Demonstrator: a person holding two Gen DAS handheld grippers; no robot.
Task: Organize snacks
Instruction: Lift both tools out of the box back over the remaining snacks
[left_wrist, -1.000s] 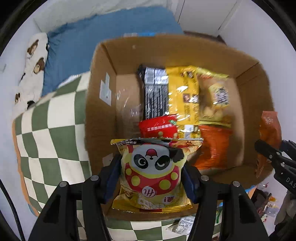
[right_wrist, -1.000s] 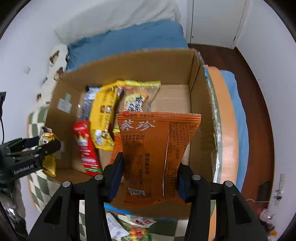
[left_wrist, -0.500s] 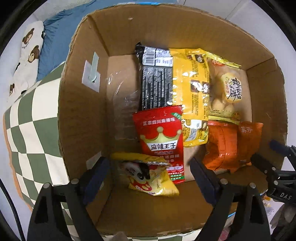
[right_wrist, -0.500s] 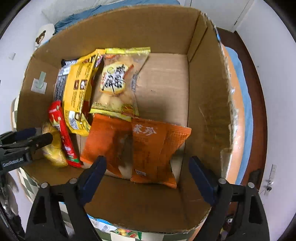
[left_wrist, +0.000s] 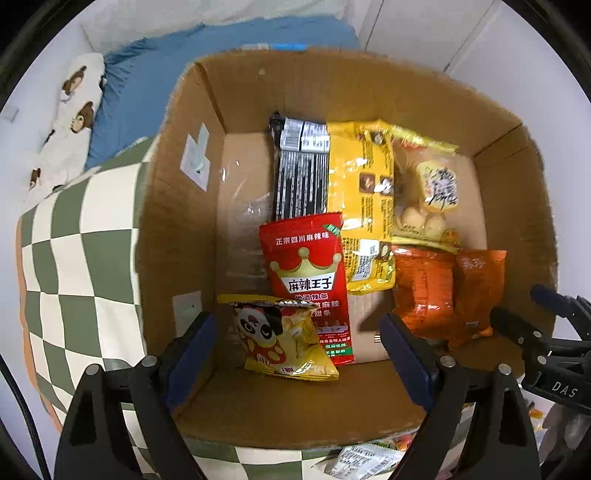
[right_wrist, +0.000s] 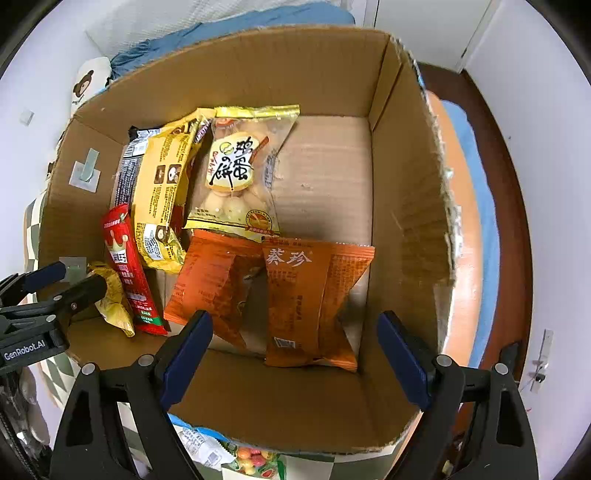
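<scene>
Two grippers hang over an open cardboard box (left_wrist: 177, 206), both pointing down into it. Left gripper (left_wrist: 295, 354) – fingers (left_wrist: 190, 354) spread wide, nothing between the pads; the jaws have just been opening, and the yellow panda pack (left_wrist: 282, 341) lies free on the box floor in the near-left corner, between the fingers but untouched. Right gripper (right_wrist: 295, 354) – same story, fingers (right_wrist: 402, 354) wide apart after just opening, not pressing anything; the orange pack (right_wrist: 314, 306) lies below them on the floor, near the front wall, clear of both pads. A 2nd orange pack (right_wrist: 210, 288) lies just left of it, edges overlapping. Next to the panda pack, partly under it, a red crown pack (left_wrist: 306, 277) lies lengthwise. Farther in, along the back: a black striped pack (left_wrist: 301, 173), a long yellow pack (left_wrist: 360, 192) overlapping it, and a clear bag of round egg biscuits (right_wrist: 231, 184) w/ yellow trim. Right third of the box floor is bare cardboard. The box sits on a green-and-white checked blanket (left_wrist: 74, 258); a few loose snack wrappers (right_wrist: 247, 456) show just outside the front wall. Beyond, a blue bedsheet (left_wrist: 155, 85) and a bear-print pillow (left_wrist: 74, 122).
</scene>
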